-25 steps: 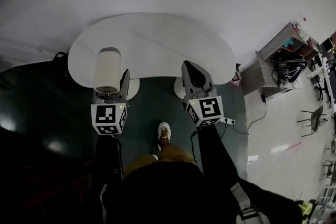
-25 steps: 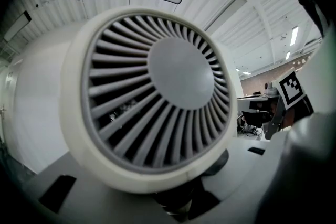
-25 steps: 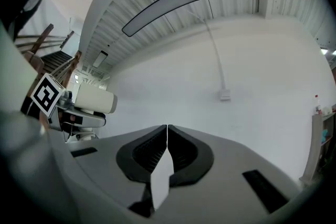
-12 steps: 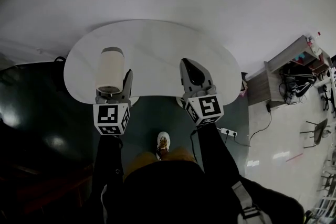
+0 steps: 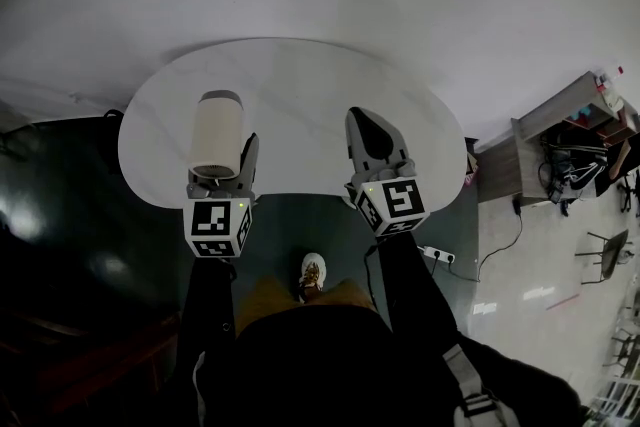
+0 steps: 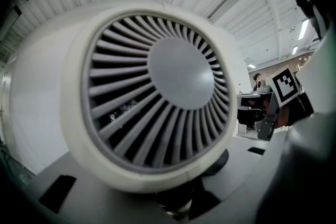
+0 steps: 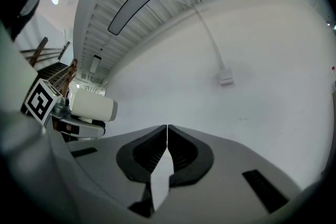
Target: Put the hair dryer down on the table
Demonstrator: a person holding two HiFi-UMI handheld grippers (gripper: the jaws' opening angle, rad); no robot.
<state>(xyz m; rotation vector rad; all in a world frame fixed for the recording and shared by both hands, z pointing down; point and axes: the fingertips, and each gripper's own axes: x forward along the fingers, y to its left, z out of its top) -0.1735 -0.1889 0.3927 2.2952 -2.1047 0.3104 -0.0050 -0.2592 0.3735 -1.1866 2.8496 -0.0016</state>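
A cream hair dryer (image 5: 217, 135) with a round barrel hangs over the near left part of the white round table (image 5: 300, 80). My left gripper (image 5: 220, 177) is shut on its handle below the barrel. In the left gripper view the dryer's grey rear grille (image 6: 163, 92) fills the picture, and the dark handle (image 6: 178, 204) sits between the jaws. My right gripper (image 5: 366, 127) is shut with nothing in it and reaches over the table's near edge, to the right of the dryer. Its tips (image 7: 167, 131) meet, and the hair dryer (image 7: 92, 107) shows far left.
A white wall rises behind the table, with a small wall box (image 7: 227, 79) on it. Dark floor lies under and left of the table. A low cabinet (image 5: 560, 130) stands at the right, a power strip (image 5: 435, 255) lies on the floor, and the person's shoe (image 5: 313, 273) shows below.
Both grippers have moved forward from the table's near edge to over the tabletop. The hair dryer stays in the left gripper; the right stays shut.
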